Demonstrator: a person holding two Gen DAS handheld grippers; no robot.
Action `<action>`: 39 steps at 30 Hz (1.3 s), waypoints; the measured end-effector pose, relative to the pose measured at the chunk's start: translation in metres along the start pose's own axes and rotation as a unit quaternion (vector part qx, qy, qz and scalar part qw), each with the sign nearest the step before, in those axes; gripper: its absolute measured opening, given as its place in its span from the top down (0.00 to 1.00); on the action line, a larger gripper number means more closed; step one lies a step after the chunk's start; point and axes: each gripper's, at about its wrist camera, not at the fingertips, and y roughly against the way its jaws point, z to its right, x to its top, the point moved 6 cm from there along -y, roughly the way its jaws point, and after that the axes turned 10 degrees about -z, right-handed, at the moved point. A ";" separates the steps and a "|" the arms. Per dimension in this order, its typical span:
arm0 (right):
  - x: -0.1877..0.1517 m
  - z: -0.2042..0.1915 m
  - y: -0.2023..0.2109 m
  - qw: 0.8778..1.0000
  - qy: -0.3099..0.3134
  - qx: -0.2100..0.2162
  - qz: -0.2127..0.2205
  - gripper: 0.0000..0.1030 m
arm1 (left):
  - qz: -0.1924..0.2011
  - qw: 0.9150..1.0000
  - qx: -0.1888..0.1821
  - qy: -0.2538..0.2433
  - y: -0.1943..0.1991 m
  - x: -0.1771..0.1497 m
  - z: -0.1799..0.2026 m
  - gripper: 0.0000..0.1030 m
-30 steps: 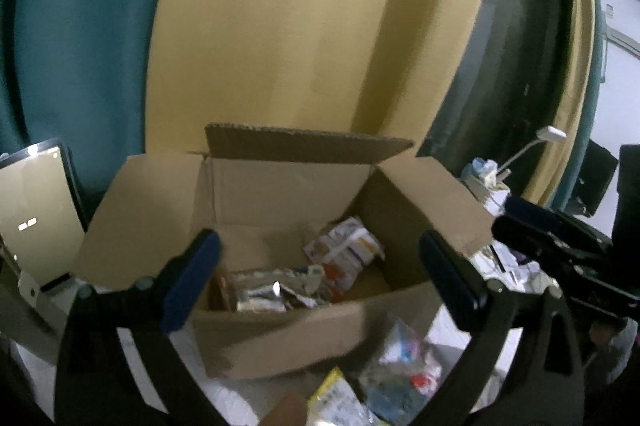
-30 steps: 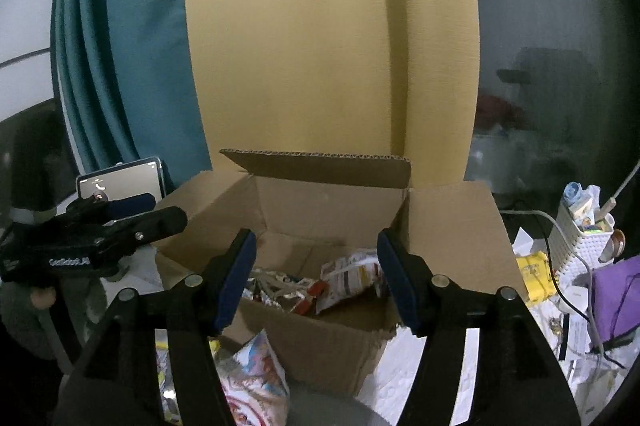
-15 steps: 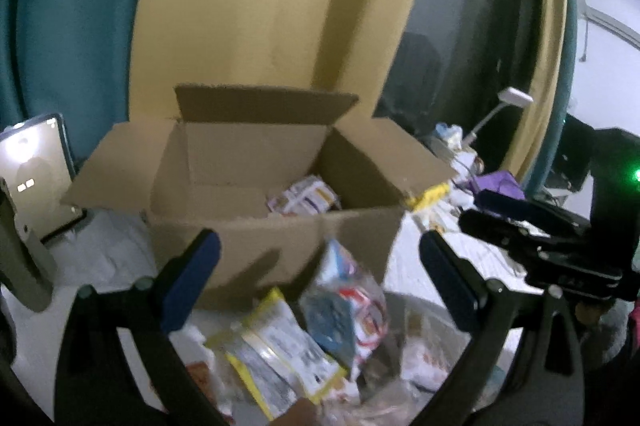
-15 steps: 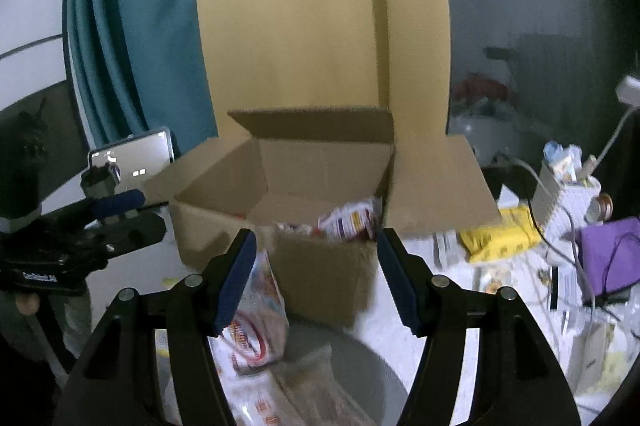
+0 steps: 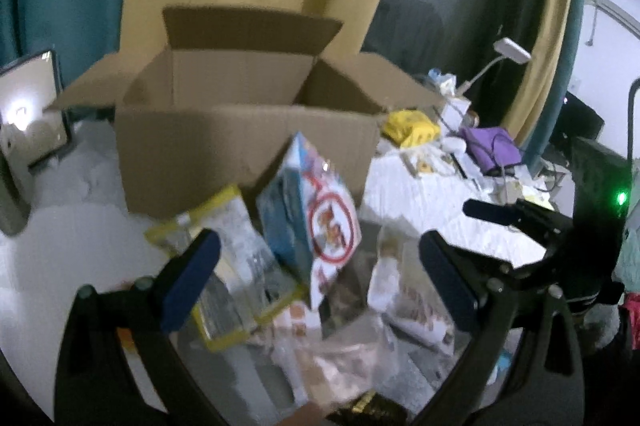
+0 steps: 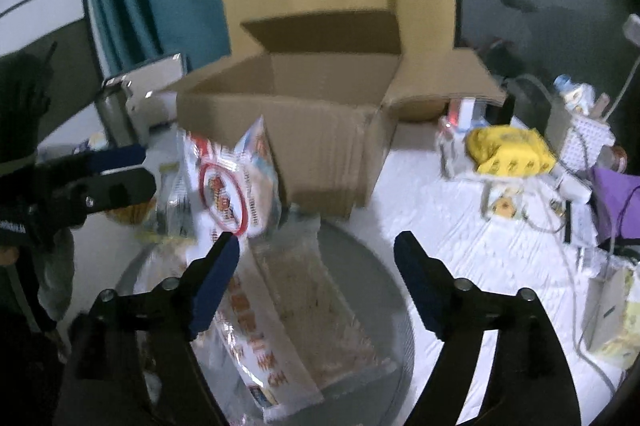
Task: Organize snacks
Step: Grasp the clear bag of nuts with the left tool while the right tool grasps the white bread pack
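An open cardboard box [image 5: 240, 146] stands on the white table, also in the right wrist view [image 6: 320, 146]. In front of it lies a pile of snack packets: a blue and white bag with a red ring [image 5: 316, 222] leans against the box [image 6: 228, 186], a yellow-edged packet [image 5: 236, 266] lies left of it, and a long clear packet [image 6: 308, 298] lies on a grey round tray [image 6: 376, 274]. My left gripper [image 5: 316, 278] is open above the pile. My right gripper [image 6: 320, 278] is open above the clear packet. Both are empty.
A phone on a stand [image 5: 28, 114] is left of the box. Right of the box are a yellow bag [image 6: 512, 146], a purple pouch [image 5: 492, 146], a white lamp [image 5: 508, 54], cables and small clutter. Curtains hang behind.
Both grippers have pulled back from over the box and dropped down toward the snack pile in front of it. The box's inside is no longer in view.
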 end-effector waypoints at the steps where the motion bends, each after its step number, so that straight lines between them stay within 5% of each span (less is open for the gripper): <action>1: -0.005 0.000 -0.004 1.000 0.006 0.005 -0.007 0.18 | -0.003 1.000 0.001 0.003 -0.002 -0.003 0.001 0.03; 11: -0.039 -0.008 -0.033 0.995 0.038 0.067 -0.069 0.17 | -0.062 0.998 0.010 0.011 -0.023 -0.046 0.006 0.03; 22: -0.047 -0.014 -0.034 0.992 0.061 0.085 -0.073 0.17 | -0.117 0.993 0.029 -0.005 -0.038 -0.073 0.014 0.03; 35: -0.045 -0.019 -0.048 0.993 0.068 0.049 -0.079 0.14 | -0.141 0.988 0.049 -0.041 -0.057 -0.080 0.028 0.03; 39: -0.045 -0.015 -0.052 0.995 0.056 0.043 -0.076 0.14 | -0.138 0.988 0.049 -0.047 -0.055 -0.080 0.029 0.22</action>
